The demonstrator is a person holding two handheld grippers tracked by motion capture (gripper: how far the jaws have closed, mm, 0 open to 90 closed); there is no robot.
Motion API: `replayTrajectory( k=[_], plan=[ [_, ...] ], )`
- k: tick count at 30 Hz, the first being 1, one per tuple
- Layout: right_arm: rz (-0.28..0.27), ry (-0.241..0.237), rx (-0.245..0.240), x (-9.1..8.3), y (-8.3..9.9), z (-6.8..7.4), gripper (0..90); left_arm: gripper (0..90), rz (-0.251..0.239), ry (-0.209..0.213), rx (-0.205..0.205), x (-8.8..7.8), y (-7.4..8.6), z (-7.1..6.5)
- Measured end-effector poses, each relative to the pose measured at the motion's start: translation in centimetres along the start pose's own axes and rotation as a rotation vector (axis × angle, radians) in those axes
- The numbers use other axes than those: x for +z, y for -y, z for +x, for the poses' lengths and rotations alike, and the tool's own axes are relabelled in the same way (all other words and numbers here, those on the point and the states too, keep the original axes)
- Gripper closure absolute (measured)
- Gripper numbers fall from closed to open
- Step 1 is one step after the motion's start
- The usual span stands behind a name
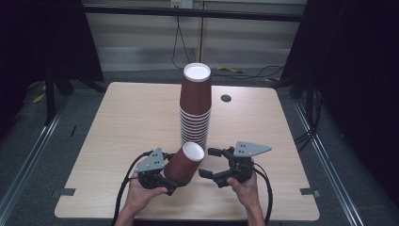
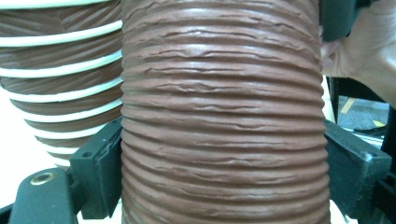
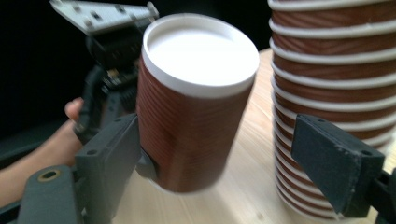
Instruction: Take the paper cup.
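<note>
High view: left hand-held gripper (image 1: 175, 181) clasps an unlabelled brown cup (image 1: 184, 162); right hand-held gripper (image 1: 210, 163) gapes.

From overhead I get even, moderate light on the surface (image 1: 117, 122), while everything around it falls off into near-black. The held cup (image 3: 196, 107) smears at its base in my right gripper view — motion blur — and its white bottom glares. In my left gripper view the cup's ridges show soft sheen; the surface beside it is blown out white.
</note>
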State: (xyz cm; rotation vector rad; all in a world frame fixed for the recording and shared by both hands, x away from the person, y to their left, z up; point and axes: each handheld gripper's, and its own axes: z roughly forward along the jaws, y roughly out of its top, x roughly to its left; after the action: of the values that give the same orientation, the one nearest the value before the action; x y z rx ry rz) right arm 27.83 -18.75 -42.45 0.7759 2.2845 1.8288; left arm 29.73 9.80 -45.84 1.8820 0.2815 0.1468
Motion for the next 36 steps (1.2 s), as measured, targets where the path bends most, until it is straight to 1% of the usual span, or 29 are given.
replayTrajectory(
  k=[1, 2, 3, 5, 7, 11, 14, 15, 18, 19, 21, 22, 23, 25, 26, 27, 28, 32, 33, 34, 36],
  plan=[
    [0.02, 0.01, -0.001, 0.0, 0.1, 0.0, 15.6, 14.2, 0.005, -0.001, 0.003, 0.0, 0.0, 0.0],
    [0.02, 0.01, -0.001, 0.0, 0.1, 0.0, 15.6, 14.2, 0.005, -0.001, 0.003, 0.0, 0.0, 0.0],
    [0.036, 0.005, -0.001, 0.0, 0.1, 0.0, 15.6, 14.3, 0.021, 0.003, 0.007, 0.0, 0.0, 0.1],
    [0.052, 0.014, -0.007, 0.0, 0.1, 0.0, 15.6, 14.3, 0.045, 0.002, 0.014, 0.1, -0.1, 0.1],
    [0.066, 0.011, -0.008, 0.0, 0.1, 0.0, 15.6, 14.3, 0.069, -0.006, 0.027, 0.1, -0.2, 0.1],
    [0.088, 0.013, -0.016, -0.1, 0.0, 0.0, 16.0, 14.3, 0.085, 0.0, 0.041, 0.1, -0.4, 0.1],
    [0.123, 0.054, -0.023, -0.1, 0.1, 0.0, 16.5, 14.3, 0.093, 0.003, 0.046, 0.1, -0.5, 0.2],
    [0.138, 0.064, -0.024, -0.1, 0.2, -0.1, 16.4, 14.3, 0.107, 0.005, 0.052, 0.2, -0.6, 0.2],
    [0.158, 0.069, -0.024, -0.1, 0.3, -0.2, 15.5, 14.3, 0.128, 0.01, 0.064, 0.3, -0.7, 0.4],
    [0.162, 0.065, -0.022, -0.1, 0.3, -0.2, 15.5, 14.3, 0.127, 0.012, 0.056, 0.4, -0.6, 0.4],
    [0.169, 0.058, -0.022, 0.0, 0.3, -0.2, 15.5, 14.3, 0.137, 0.011, 0.06, 0.5, -0.6, 0.5],
    [0.175, 0.056, -0.023, 0.1, 0.3, -0.2, 15.5, 14.3, 0.159, 0.009, 0.06, 0.7, -0.6, 0.6],
    [0.181, 0.054, -0.024, 0.1, 0.3, -0.2, 15.5, 14.3, 0.168, 0.004, 0.054, 0.8, -0.6, 0.6],
    [0.189, 0.05, -0.023, 0.1, 0.3, -0.2, 15.4, 14.3, 0.191, 0.007, 0.061, 0.9, -0.7, 0.6],
    [0.191, 0.045, -0.021, 0.1, 0.3, -0.2, 15.4, 14.3, 0.207, 0.005, 0.075, 1.0, -0.8, 0.6],
    [0.191, 0.039, -0.015, 0.0, 0.3, -0.2, 15.4, 14.3, 0.218, 0.005, 0.081, 1.1, -0.9, 0.5],
    [0.195, 0.042, -0.013, 0.0, 0.3, -0.3, 15.4, 14.3, 0.234, 0.008, 0.092, 1.1, -1.1, 0.5],
    [0.224, 0.045, -0.029, 0.3, 0.2, -0.4, 15.4, 14.3, 0.28, 0.012, 0.119, 1.1, -1.4, 0.4],
    [0.232, 0.042, -0.029, 0.4, 0.2, -0.5, 15.4, 14.3, 0.289, 0.007, 0.118, 1.1, -1.4, 0.5],
    [0.234, 0.04, -0.029, 0.4, 0.2, -0.5, 15.4, 14.3, 0.302, 0.004, 0.125, 1.1, -1.5, 0.6],
    [0.24, 0.035, -0.025, 0.6, 0.3, -0.5, 15.4, 14.3, 0.309, 0.013, 0.133, 1.0, -1.7, 0.7]
  ],
)
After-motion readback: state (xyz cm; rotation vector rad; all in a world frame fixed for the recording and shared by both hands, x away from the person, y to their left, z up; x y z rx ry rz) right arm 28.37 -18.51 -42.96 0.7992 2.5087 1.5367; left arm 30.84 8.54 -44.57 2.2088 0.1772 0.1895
